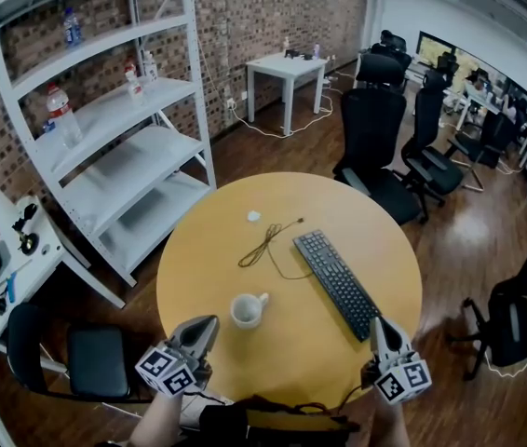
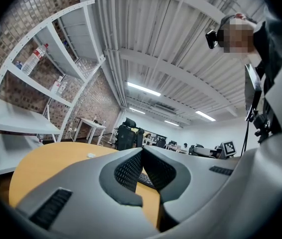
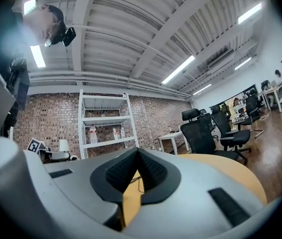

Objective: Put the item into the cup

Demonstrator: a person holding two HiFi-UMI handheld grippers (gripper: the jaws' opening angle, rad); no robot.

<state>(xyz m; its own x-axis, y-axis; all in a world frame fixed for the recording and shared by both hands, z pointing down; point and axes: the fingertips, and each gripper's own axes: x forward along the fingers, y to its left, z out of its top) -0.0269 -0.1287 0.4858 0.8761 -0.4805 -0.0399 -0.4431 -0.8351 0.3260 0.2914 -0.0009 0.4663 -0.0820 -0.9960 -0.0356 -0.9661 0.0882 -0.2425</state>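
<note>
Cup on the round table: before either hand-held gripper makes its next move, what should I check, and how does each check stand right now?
1. Cup upright, mouth unobstructed: ok. The white mug stands upright on the round table.
2. Item found: cannot tell. A small white object lies beyond the black cable, too small to identify.
3. Left hand-held gripper empty: ok, jaws closed on nothing.
4. Right hand-held gripper empty: ok, jaws closed on nothing.
5. Jaws open for a pickup: not ok, both are shut.
6. Keyboard clear of the mug: ok, it lies apart to the mug's right.
</note>
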